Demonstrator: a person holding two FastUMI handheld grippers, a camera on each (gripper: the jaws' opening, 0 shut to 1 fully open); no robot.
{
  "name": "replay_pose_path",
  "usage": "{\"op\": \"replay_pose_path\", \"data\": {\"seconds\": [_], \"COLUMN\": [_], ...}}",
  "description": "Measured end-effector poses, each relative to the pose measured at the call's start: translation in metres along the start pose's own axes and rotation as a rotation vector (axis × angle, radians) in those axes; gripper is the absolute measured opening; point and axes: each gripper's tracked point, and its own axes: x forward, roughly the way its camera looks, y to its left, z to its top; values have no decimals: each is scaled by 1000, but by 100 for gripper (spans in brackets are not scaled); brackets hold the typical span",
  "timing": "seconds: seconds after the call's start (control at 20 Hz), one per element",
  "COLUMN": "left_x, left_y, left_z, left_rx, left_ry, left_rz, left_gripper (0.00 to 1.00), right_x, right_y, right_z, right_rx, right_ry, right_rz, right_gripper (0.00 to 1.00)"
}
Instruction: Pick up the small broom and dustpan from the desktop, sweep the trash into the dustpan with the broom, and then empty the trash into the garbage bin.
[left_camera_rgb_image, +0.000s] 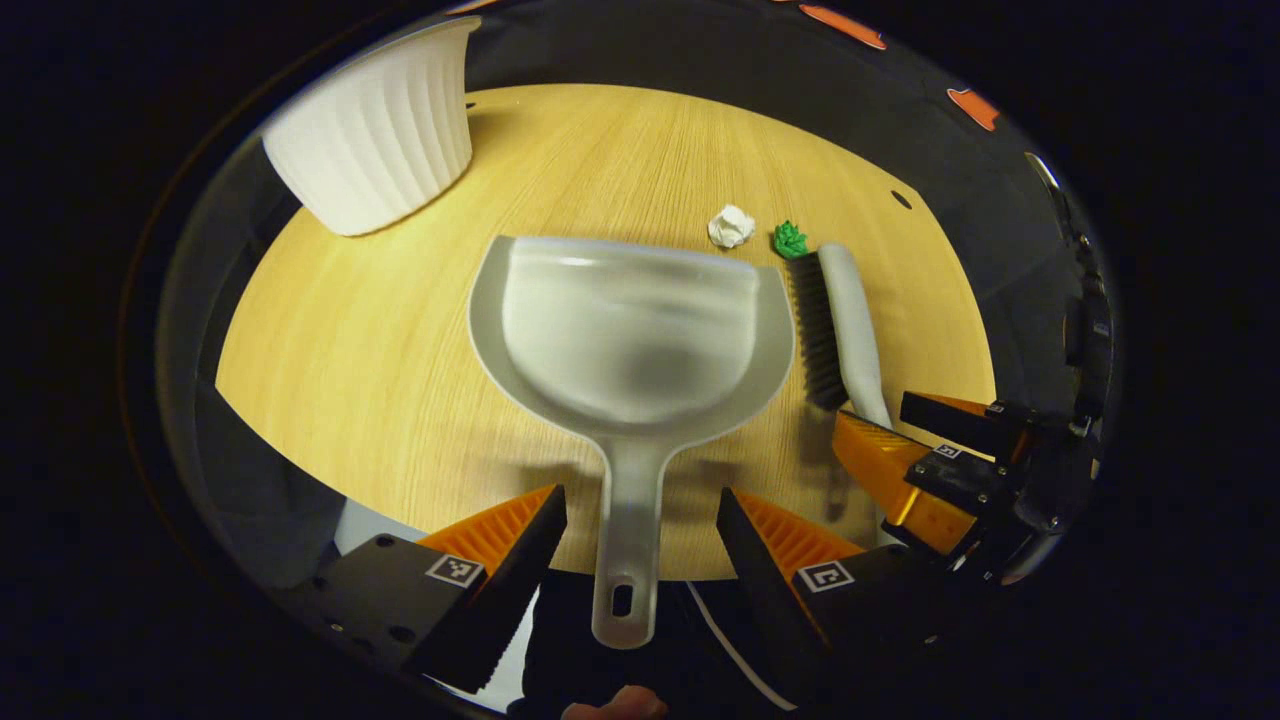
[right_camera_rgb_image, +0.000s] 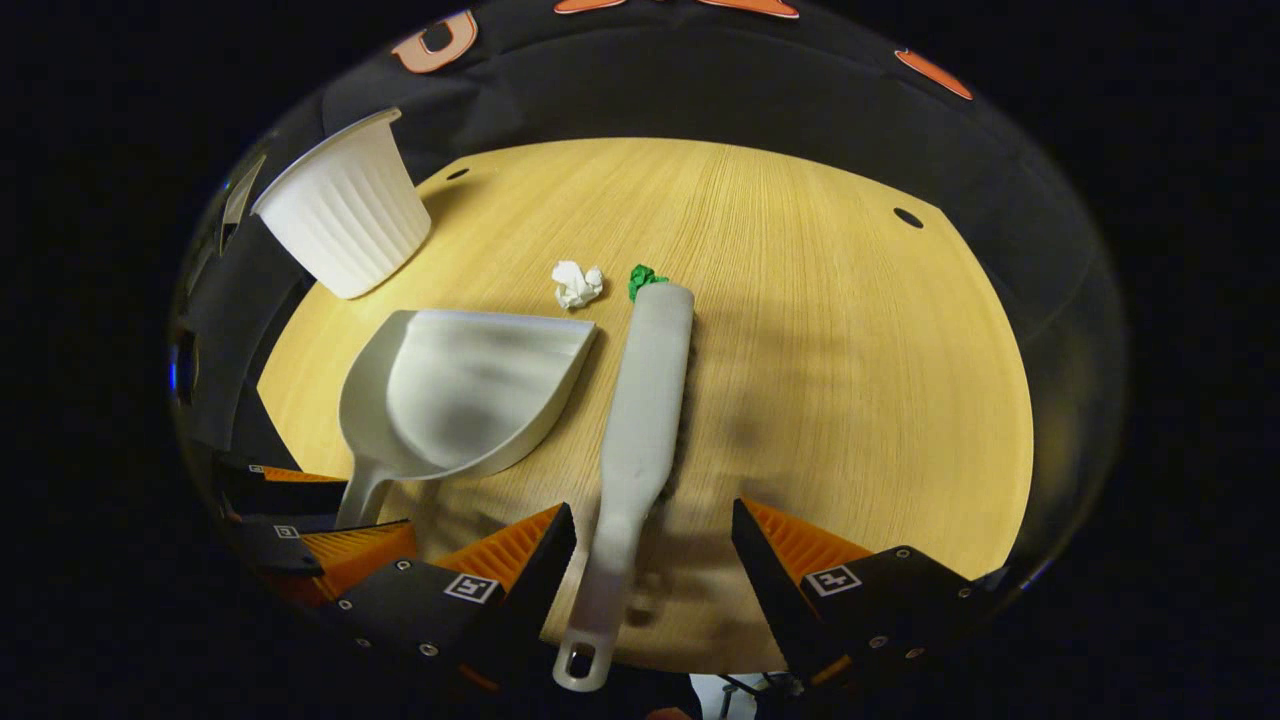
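Note:
A pale grey dustpan (left_camera_rgb_image: 630, 340) lies flat on the wooden table (left_camera_rgb_image: 380, 380), its handle pointing toward me. My left gripper (left_camera_rgb_image: 640, 545) is open, a finger on each side of that handle without touching it. In the right gripper view the dustpan (right_camera_rgb_image: 460, 395) lies left of a small grey broom (right_camera_rgb_image: 640, 420). My right gripper (right_camera_rgb_image: 652, 555) is open and straddles the broom's handle. A white paper ball (right_camera_rgb_image: 578, 283) and a green scrap (right_camera_rgb_image: 645, 278) rest just past the dustpan's mouth and the broom's tip. The broom (left_camera_rgb_image: 845, 330) and right gripper (left_camera_rgb_image: 900, 455) show at right in the left gripper view.
A white ribbed garbage bin (left_camera_rgb_image: 375, 135) stands at the table's far left corner, also the garbage bin (right_camera_rgb_image: 345, 210) in the right gripper view. The near table edge runs under both handles. Bare wood lies to the right of the broom.

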Motion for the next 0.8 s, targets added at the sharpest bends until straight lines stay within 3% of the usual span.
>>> {"op": "replay_pose_path", "data": {"seconds": [0.35, 0.5, 0.55, 0.65, 0.7, 0.75, 0.8], "left_x": [42, 45, 47, 44, 42, 38, 36], "left_y": [10, 11, 7, 10, 10, 11, 12], "left_z": [15, 17, 16, 18, 21, 22, 24], "left_rx": [12, 28, 47, 90, 104, 111, 117], "left_ry": [187, 233, 235, 267, 266, 264, 267], "left_rz": [1, 0, -15, 4, 2, 3, 2], "left_gripper": [96, 79, 77, 52, 44, 42, 39], "right_x": [25, 34, 37, 40, 39, 39, 38], "right_y": [5, 6, 7, 7, 6, 6, 5], "right_z": [14, 19, 18, 14, 16, 16, 16], "right_rx": [61, 70, 73, 88, 99, 109, 120], "right_ry": [95, 117, 129, 157, 150, 154, 160], "right_rz": [-39, -49, -54, -56, -55, -50, -43], "right_gripper": [95, 85, 81, 53, 45, 42, 48]}}
